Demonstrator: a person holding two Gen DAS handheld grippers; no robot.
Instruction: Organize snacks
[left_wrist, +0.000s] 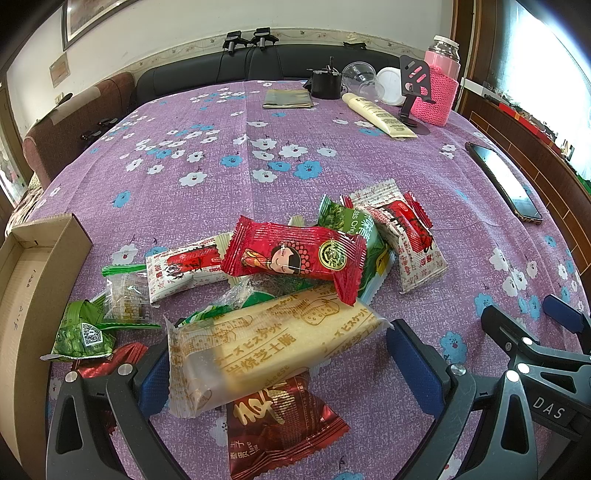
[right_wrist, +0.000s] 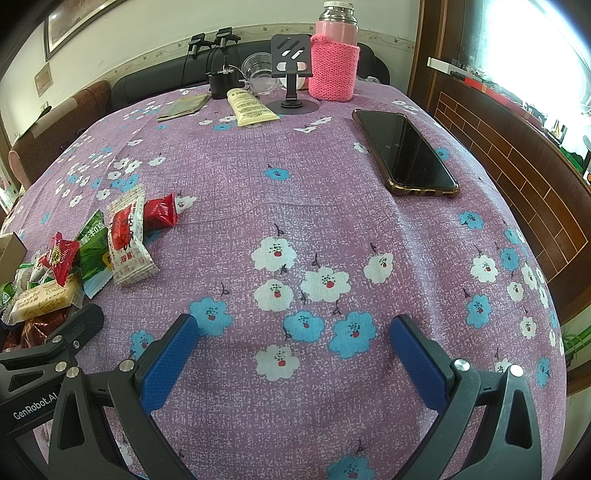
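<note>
Left gripper (left_wrist: 280, 369) spread wide over the near part of the table, blue pads (left_wrist: 413, 365) either side of a long cream biscuit packet with brown lettering (left_wrist: 266, 343), not closed on it; whether the left pad touches the wrapper cannot be told. Under that packet, a dark red foil snack pouch with gold characters (left_wrist: 280, 424). Just beyond, a bright red wrapper printed with a cartoon girl (left_wrist: 295, 258), lying across a green seaweed-snack packet (left_wrist: 354, 225) and a white packet with red print (left_wrist: 184, 267). Further right in the heap, another white-and-red packet (left_wrist: 410, 240) overlapping a small red sachet (left_wrist: 417, 206). Toward the left edge, a clear pouch with a green strip (left_wrist: 125, 295) and a crumpled green packet bearing a QR code (left_wrist: 83, 332), beside an open brown cardboard box (left_wrist: 40, 277) at the left edge.

Right gripper (right_wrist: 295, 354) also wide open, holding nothing, hovering above bare purple flowered tablecloth (right_wrist: 295, 192) near the front edge, snack heap well off to its left.

At the right edge, a black smartphone in a brown case (right_wrist: 402, 151). Along the far edge, a pink flask in a knitted pink sleeve (right_wrist: 334, 55), a black phone stand (right_wrist: 291, 70), a cream squeeze tube (right_wrist: 249, 107), a clear plastic cup (right_wrist: 260, 72) and a flat olive-grey sachet (right_wrist: 183, 107).
</note>
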